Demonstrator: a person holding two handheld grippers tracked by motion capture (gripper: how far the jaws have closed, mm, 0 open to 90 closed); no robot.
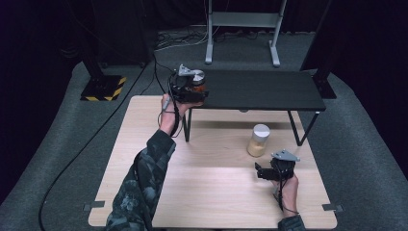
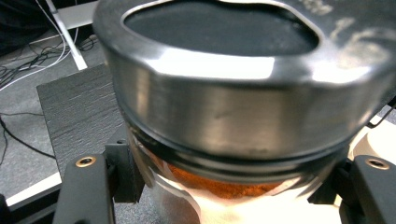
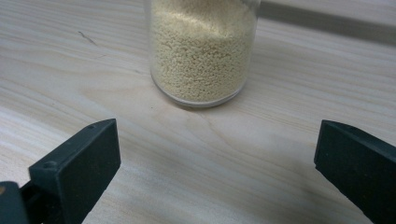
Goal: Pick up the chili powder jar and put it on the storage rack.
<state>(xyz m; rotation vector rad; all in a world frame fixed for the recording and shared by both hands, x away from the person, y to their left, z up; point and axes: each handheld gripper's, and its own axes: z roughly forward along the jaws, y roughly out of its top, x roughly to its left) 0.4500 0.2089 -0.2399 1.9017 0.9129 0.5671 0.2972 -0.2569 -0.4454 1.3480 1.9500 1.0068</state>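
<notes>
- In the high view, we are holding the left claw [image 1: 192, 89] up at the near left corner of the raised black rectangular shelf [image 1: 269, 91], pinching a clear glass jar of orange powder with a wide shiny metal lid [image 1: 196, 79]. Whether the jar's base is resting on the shelf or hanging just above it, we cannot tell from here.
- Lower down, we are keeping the right claw [image 1: 262, 172] on the pale wooden table [image 1: 211, 178], near a second clear glass jar of pale yellow grains with a white lid [image 1: 259, 140], which is standing upright in front of the shelf.
- In the left claw view, we are seeing both black jaws pressing on the glass wall of the orange-powder jar [image 2: 224, 186] just below its metal lid [image 2: 243, 107]. We are judging the jar stiff, smooth and breakable, fairly heavy with its filling; gripping low on the body, under the lid's overhang, is guarding against slipping.
- In the right claw view, we are looking past the jaws, standing spread wide with nothing between them, at the grain jar [image 3: 203, 51] a little ahead on the table [image 3: 70, 60]. It should handle alike: rigid, slippery glass, best taken around the middle of the body.
</notes>
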